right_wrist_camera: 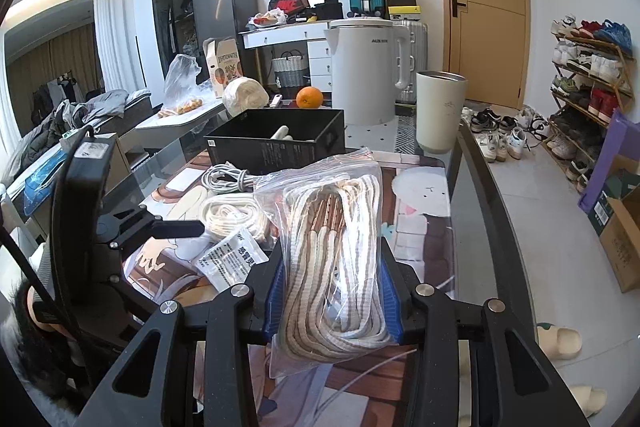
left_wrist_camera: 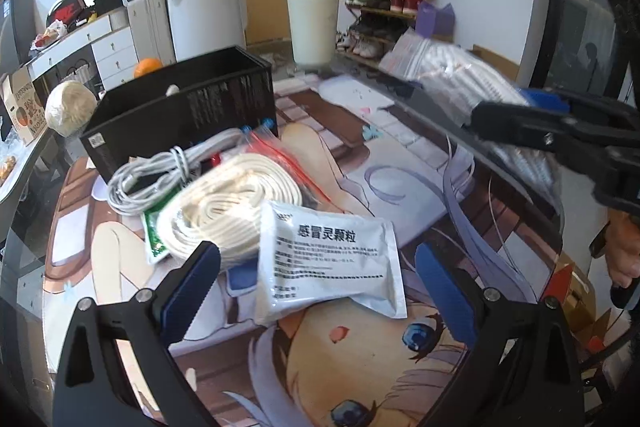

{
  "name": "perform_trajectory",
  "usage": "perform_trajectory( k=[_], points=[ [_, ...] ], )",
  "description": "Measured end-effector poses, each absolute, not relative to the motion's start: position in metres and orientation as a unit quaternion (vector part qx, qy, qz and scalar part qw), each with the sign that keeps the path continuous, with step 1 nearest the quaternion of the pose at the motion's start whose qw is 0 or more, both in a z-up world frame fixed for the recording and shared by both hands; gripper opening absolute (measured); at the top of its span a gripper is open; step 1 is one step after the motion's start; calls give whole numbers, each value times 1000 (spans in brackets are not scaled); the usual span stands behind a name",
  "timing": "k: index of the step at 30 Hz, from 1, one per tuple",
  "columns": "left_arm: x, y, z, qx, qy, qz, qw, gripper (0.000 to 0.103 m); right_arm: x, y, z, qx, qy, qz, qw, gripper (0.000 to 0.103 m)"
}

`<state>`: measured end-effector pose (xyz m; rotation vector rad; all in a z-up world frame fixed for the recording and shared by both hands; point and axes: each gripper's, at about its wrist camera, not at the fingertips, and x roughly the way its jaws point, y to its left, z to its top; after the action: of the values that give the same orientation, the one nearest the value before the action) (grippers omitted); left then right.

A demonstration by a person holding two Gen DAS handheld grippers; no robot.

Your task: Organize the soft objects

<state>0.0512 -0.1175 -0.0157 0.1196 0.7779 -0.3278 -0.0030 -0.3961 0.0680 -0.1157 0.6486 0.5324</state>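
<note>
My right gripper (right_wrist_camera: 334, 291) is shut on a clear zip bag of striped cord (right_wrist_camera: 332, 247) and holds it above the table; the bag also shows at the right of the left wrist view (left_wrist_camera: 452, 75). My left gripper (left_wrist_camera: 316, 287) is open and empty, low over a white medicine sachet (left_wrist_camera: 332, 259). Beside the sachet lie a bag of white flat cord (left_wrist_camera: 228, 203), a grey coiled cable (left_wrist_camera: 156, 179) and a small green packet (left_wrist_camera: 154, 239). An open black box (left_wrist_camera: 184, 111) stands behind them with something white inside (right_wrist_camera: 282, 134).
A cream tumbler (right_wrist_camera: 440, 111) and a white kettle (right_wrist_camera: 368, 71) stand at the table's far end. An orange (right_wrist_camera: 309, 97) and a ball of twine (right_wrist_camera: 245, 95) sit behind the box. The table's right edge drops to the floor with shoes (right_wrist_camera: 500, 135).
</note>
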Motion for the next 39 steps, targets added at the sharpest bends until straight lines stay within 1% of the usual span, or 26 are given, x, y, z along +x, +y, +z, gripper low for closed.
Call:
perform_trajectory(
  k=[5, 8, 9, 10, 12, 13, 14, 16, 23, 24, 27, 34, 39],
  points=[
    [55, -128, -27, 81, 404, -151, 898, 98, -2, -400, 67, -50, 315, 256, 913, 40],
    [56, -132, -30, 90, 409, -155, 895, 93, -1, -401, 66, -47, 316, 258, 912, 40],
    [57, -133, -31, 89, 411, -160, 893, 88, -1, -401, 66, -46, 316, 258, 912, 40],
    [57, -132, -31, 83, 412, -169, 892, 80, -1, -401, 66, -47, 315, 258, 912, 40],
    [56, -132, -31, 82, 407, -184, 891, 72, -1, -400, 66, -47, 315, 259, 912, 40],
    [54, -133, -30, 85, 404, -189, 891, 67, -1, -399, 67, -48, 315, 260, 912, 40],
    [53, -133, -30, 85, 402, -194, 891, 66, -1, -399, 66, -48, 315, 261, 911, 40],
    [51, -133, -29, 85, 398, -197, 892, 55, -1, -397, 66, -49, 315, 263, 911, 40],
    [45, -125, -25, 78, 390, -213, 893, 47, 1, -391, 66, -53, 316, 269, 908, 40],
    [44, -123, -23, 75, 387, -214, 894, 41, 1, -390, 67, -54, 314, 271, 908, 40],
    [42, -116, -15, 59, 376, -218, 899, 33, 0, -387, 68, -57, 312, 276, 907, 40],
    [41, -106, -11, 41, 369, -223, 901, 31, 2, -384, 68, -61, 313, 277, 906, 40],
    [40, -109, -11, 45, 362, -229, 902, 24, 2, -384, 68, -63, 313, 278, 906, 40]
  ],
)
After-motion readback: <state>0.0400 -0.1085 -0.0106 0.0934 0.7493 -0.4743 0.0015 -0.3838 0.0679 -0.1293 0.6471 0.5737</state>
